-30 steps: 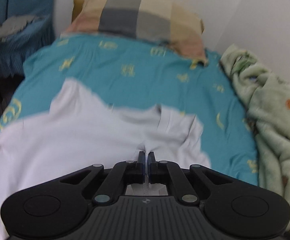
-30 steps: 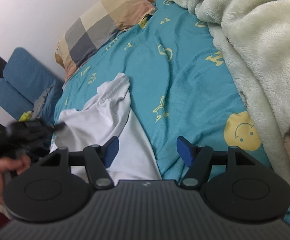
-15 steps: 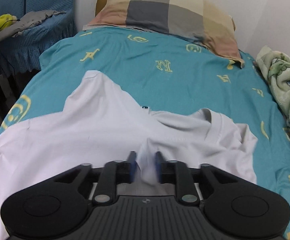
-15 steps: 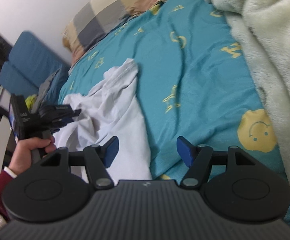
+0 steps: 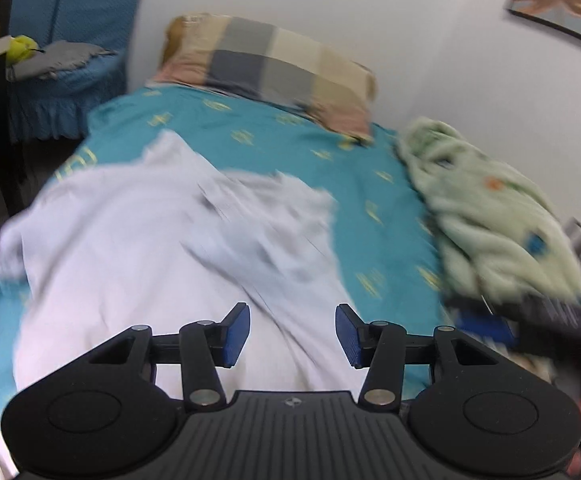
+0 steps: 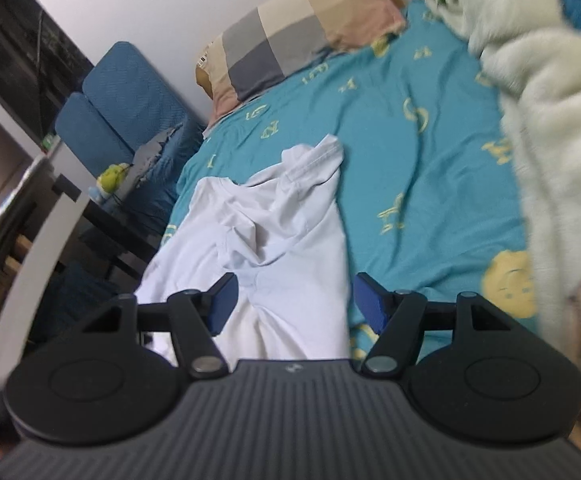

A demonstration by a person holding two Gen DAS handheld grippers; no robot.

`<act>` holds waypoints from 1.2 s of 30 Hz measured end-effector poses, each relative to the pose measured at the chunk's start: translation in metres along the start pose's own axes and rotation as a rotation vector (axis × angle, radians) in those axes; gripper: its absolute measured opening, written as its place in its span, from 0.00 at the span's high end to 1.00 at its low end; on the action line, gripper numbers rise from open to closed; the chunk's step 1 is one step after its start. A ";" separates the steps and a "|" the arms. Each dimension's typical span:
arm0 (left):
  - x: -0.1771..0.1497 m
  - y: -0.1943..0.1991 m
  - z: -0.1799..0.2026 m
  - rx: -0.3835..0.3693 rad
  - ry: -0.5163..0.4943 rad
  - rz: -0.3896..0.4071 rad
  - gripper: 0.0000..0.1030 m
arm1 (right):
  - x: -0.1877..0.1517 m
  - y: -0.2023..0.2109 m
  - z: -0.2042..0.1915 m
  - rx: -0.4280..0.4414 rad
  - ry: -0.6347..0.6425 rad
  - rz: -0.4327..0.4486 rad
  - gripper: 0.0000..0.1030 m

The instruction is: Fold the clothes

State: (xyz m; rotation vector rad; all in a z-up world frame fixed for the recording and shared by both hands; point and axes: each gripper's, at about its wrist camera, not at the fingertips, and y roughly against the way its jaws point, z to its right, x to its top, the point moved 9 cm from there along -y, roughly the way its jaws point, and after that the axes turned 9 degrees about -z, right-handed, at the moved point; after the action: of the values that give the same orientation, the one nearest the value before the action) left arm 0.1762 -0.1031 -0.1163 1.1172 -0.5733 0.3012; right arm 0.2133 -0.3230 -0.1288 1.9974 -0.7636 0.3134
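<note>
A white T-shirt point(image 5: 150, 248) lies crumpled on the teal bed sheet point(image 5: 250, 136), its collar end bunched toward the pillow. My left gripper point(image 5: 292, 334) hovers over the shirt's near part. Its jaws are opening, with no cloth pinched between the blue pads. The left wrist view is blurred by motion, and one blue pad point(image 5: 486, 326) of my right gripper shows at its right edge. In the right wrist view my right gripper point(image 6: 292, 302) stands open above the shirt point(image 6: 282, 220), near its right edge, holding nothing.
A checked pillow point(image 5: 266, 68) lies at the head of the bed against the white wall. A pale green fleece blanket point(image 6: 550, 120) is heaped along the right side. A blue chair point(image 6: 130, 104) and dark furniture stand left of the bed.
My left gripper was shut on a fold of the shirt; it has let go, opened and swung away fast. The shirt now lies loose. My right gripper rose a little and rolled.
</note>
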 end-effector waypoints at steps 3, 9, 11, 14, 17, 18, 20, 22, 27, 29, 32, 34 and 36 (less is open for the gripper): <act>-0.058 0.006 0.035 -0.051 -0.066 -0.043 0.55 | -0.009 0.035 -0.007 -0.003 0.008 0.057 0.35; -0.161 -0.008 0.094 -0.098 -0.254 -0.176 0.62 | -0.039 0.084 0.004 -0.012 0.007 0.145 0.35; -0.178 -0.019 0.099 -0.075 -0.298 -0.217 0.63 | -0.051 0.080 0.021 -0.031 -0.046 0.112 0.35; -0.197 -0.034 0.099 -0.084 -0.307 -0.274 0.63 | -0.051 0.073 0.036 -0.007 -0.118 0.093 0.34; -0.203 -0.044 0.099 -0.104 -0.318 -0.307 0.58 | -0.051 0.057 0.047 0.031 -0.180 0.053 0.34; -0.204 -0.047 0.099 -0.103 -0.325 -0.312 0.57 | -0.053 0.050 0.049 0.026 -0.192 0.027 0.34; -0.205 -0.054 0.100 -0.101 -0.331 -0.326 0.61 | -0.055 0.040 0.048 0.013 -0.181 -0.001 0.34; -0.205 -0.056 0.098 -0.095 -0.333 -0.323 0.94 | -0.056 0.036 0.045 0.003 -0.157 -0.011 0.34; -0.177 -0.017 0.083 -0.211 -0.206 -0.294 0.97 | -0.056 0.040 0.040 0.005 -0.137 0.013 0.34; -0.162 0.006 0.062 -0.279 -0.098 -0.291 0.96 | -0.053 0.039 0.039 0.025 -0.144 0.013 0.34; -0.153 0.022 0.013 -0.265 0.035 -0.313 0.96 | -0.048 0.032 0.033 0.067 -0.162 -0.008 0.34; -0.153 0.026 -0.024 -0.210 0.104 -0.335 0.96 | -0.045 0.019 0.027 0.055 -0.150 -0.034 0.34; -0.161 0.022 -0.052 -0.133 0.147 -0.373 0.96 | -0.041 0.003 0.023 0.023 -0.132 -0.058 0.34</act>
State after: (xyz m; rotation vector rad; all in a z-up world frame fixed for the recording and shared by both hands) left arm 0.0480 -0.0378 -0.2082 1.0402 -0.2435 0.0205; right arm 0.1778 -0.3276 -0.1590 2.0732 -0.7862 0.1581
